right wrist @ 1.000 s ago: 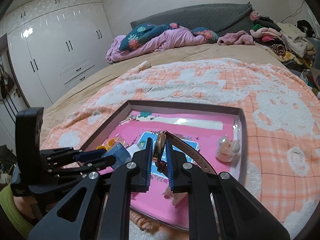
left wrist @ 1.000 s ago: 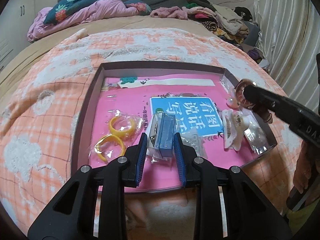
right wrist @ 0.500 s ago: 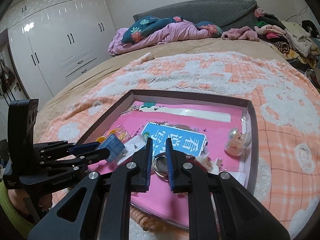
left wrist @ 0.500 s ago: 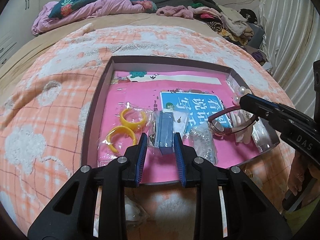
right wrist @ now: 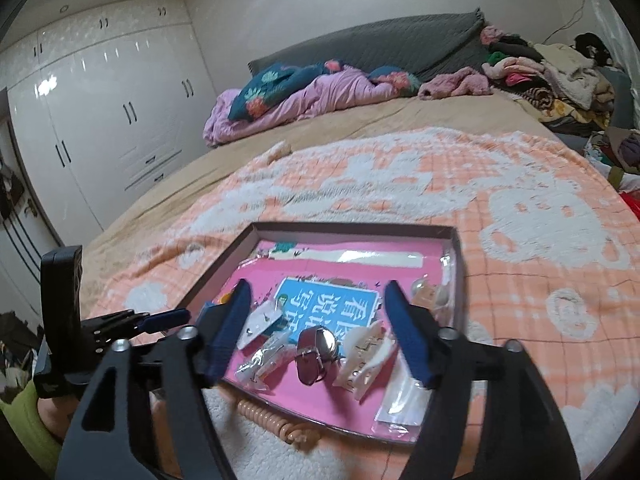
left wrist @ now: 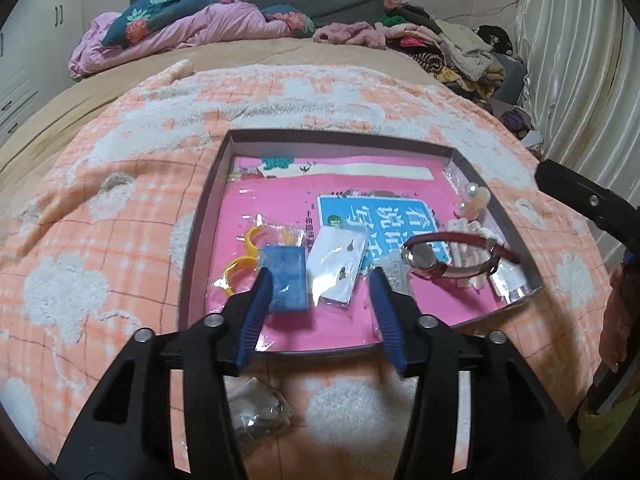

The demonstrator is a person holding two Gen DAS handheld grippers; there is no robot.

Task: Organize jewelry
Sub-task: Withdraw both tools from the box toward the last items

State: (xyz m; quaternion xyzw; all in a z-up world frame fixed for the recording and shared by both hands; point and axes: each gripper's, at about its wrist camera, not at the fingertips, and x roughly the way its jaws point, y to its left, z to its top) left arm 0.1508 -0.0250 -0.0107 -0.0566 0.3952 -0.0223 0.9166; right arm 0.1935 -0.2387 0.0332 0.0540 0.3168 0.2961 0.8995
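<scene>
A shallow brown box (left wrist: 200, 216) with a pink lining lies on the bed; it also shows in the right wrist view (right wrist: 460, 256). In it lie a blue bagged block (left wrist: 286, 276), yellow hoops (left wrist: 240, 270), an earring bag (left wrist: 338, 264), a red-strapped watch (left wrist: 424, 258) and a white hair claw (right wrist: 364, 356). My left gripper (left wrist: 322, 294) is open and empty above the block. My right gripper (right wrist: 320, 328) is open and empty above the watch (right wrist: 316, 346).
A clear bag (left wrist: 256, 412) lies on the orange blanket in front of the box. A peach coiled hair tie (right wrist: 272, 420) lies by the box's near edge. Bedding (left wrist: 192, 28) and a clothes pile (left wrist: 448, 52) sit at the far end. White wardrobes (right wrist: 100, 100) stand left.
My left gripper opened and let the blue block down into the box. My right gripper lowered the watch into the box, opened and released it. Both pulled back.
</scene>
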